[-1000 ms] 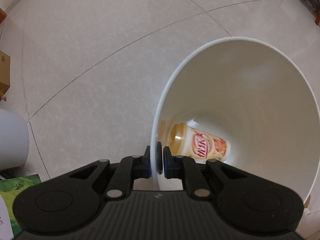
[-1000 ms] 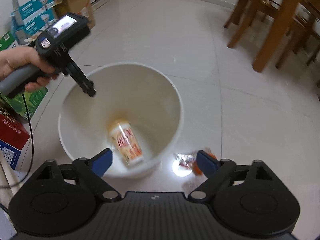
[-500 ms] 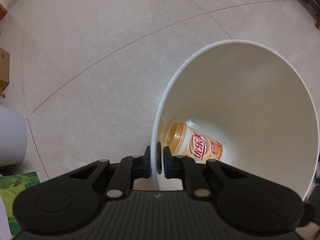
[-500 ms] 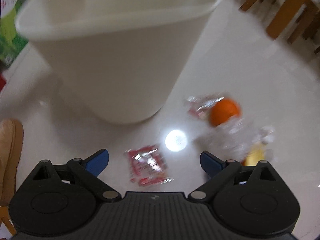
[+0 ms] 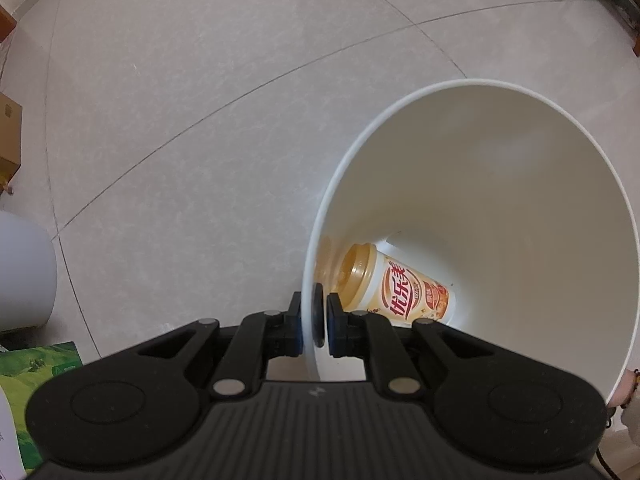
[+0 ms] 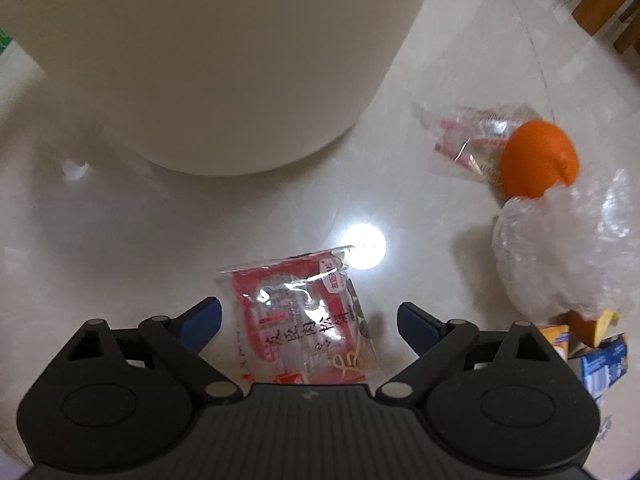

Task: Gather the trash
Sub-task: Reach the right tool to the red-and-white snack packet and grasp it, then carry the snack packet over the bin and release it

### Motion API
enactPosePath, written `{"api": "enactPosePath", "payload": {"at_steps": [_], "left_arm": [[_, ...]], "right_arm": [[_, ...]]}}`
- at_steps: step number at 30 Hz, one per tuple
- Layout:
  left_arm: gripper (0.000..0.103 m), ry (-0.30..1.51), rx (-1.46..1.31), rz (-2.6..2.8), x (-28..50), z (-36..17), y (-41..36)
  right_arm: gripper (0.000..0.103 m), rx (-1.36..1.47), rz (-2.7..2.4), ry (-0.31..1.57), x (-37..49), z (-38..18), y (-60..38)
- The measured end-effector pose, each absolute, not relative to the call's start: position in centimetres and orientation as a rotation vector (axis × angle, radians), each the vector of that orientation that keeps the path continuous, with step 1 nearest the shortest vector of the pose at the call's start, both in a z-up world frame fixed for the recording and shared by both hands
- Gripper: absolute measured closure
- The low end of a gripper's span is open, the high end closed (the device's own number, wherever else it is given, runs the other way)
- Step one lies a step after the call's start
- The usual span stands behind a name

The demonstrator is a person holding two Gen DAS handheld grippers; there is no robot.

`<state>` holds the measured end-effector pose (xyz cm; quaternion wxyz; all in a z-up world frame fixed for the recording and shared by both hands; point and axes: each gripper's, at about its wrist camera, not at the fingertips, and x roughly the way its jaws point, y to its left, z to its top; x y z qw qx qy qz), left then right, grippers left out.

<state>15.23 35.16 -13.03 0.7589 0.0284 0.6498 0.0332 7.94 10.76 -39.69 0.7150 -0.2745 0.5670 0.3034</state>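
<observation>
My left gripper (image 5: 320,316) is shut on the near rim of the white bin (image 5: 520,216), one pad inside and one outside. A milk-tea cup (image 5: 394,292) lies on its side at the bin's bottom. In the right wrist view my right gripper (image 6: 310,322) stands open low over the floor, with a red snack wrapper (image 6: 308,320) lying flat between its blue fingertips (image 6: 202,320). The bin's outer wall (image 6: 208,64) fills the upper left. To the right lie an orange (image 6: 538,160), a clear wrapper (image 6: 476,132) behind it and crumpled clear plastic (image 6: 560,248).
Small blue and yellow cartons (image 6: 596,360) lie at the right edge. A white round object (image 5: 24,276), a green box (image 5: 36,368) and a cardboard box (image 5: 10,136) stand at the left. Wooden chair legs (image 6: 608,4) show at the far right. Pale tiled floor (image 5: 200,100) stretches beyond the bin.
My right gripper has dropped from above the bin down to floor level, and the red wrapper now lies between its open fingers. The left gripper keeps its hold on the rim.
</observation>
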Motion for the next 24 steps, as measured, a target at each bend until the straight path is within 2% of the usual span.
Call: {"api": "enactPosePath", "payload": {"at_steps": [8,10,16,24], "left_arm": [[0.094,1.412,0.061,0.072,15.0,-12.9,35.2],[0.094,1.413,0.061,0.073,15.0,-12.9,35.3],[0.094,1.412,0.069,0.071,15.0,-12.9,35.2],[0.093,1.408,0.110,0.067,15.0,-13.0,34.7]], "right_arm": [[0.014,-0.598,0.696,1.268,7.9,-40.5,10.9],[0.022,-0.577,0.709,1.284,8.1,-40.6,10.7],[0.037,-0.590,0.703,1.309,8.6,-40.2,10.4],[0.038,-0.575,0.623,1.310,9.9,-36.4,9.3]]}}
